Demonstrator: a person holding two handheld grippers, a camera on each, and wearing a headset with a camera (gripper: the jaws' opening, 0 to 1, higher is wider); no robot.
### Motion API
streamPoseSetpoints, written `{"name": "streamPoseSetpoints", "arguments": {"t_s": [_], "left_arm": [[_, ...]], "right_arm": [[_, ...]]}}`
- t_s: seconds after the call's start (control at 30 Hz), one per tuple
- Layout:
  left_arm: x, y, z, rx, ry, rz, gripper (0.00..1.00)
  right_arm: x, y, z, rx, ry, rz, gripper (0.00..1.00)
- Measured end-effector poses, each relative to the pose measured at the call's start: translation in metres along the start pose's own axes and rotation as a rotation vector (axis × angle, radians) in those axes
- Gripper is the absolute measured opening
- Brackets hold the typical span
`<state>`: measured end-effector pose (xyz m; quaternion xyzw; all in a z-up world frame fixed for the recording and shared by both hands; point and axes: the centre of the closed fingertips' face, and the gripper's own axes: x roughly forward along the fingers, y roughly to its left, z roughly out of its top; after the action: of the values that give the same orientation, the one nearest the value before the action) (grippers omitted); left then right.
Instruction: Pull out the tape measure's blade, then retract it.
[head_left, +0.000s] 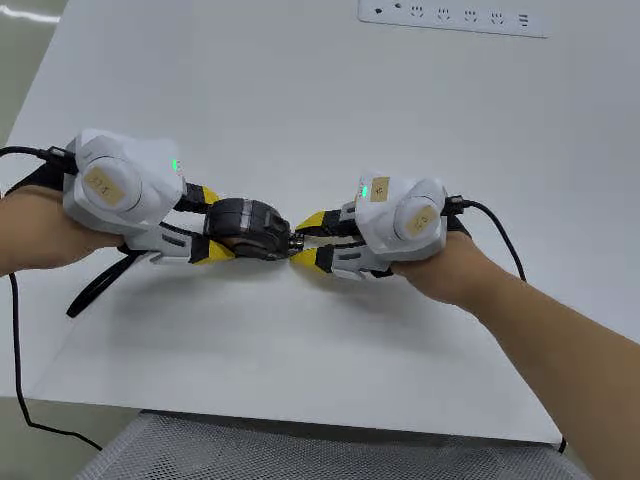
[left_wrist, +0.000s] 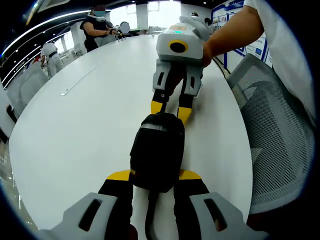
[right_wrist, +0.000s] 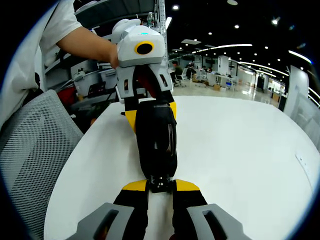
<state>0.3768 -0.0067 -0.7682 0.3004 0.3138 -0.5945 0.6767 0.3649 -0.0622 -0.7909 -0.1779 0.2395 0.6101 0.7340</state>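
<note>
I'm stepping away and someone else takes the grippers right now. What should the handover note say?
Left gripper: shut on the tape measure, clamping its black case over the white table.
Right gripper: appears shut on the blade hook at the case's mouth.
Done: both grips are set. No blade is drawn out yet.
Left: pull the hook away from the case to extend the blade, then retract it.
</note>
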Motion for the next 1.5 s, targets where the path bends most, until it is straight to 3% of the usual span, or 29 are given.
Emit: {"name": "streamPoseSetpoints", "arguments": {"t_s": [0.9, 1.23, 1.5], "left_arm": [[0.000, -0.001, -0.001, 0.027, 0.017, 0.002, 0.25], [0.000, 0.000, -0.002, 0.030, 0.016, -0.004, 0.25], [0.000, 0.000, -0.002, 0.022, 0.012, -0.005, 0.25]], "right_arm": [[0.000, 0.002, 0.000, -0.048, -0.002, -0.008, 0.10], [-0.001, 0.002, -0.001, -0.035, -0.004, -0.014, 0.10], [-0.014, 0.000, -0.011, -0.040, 0.011, -0.023, 0.10]]}}
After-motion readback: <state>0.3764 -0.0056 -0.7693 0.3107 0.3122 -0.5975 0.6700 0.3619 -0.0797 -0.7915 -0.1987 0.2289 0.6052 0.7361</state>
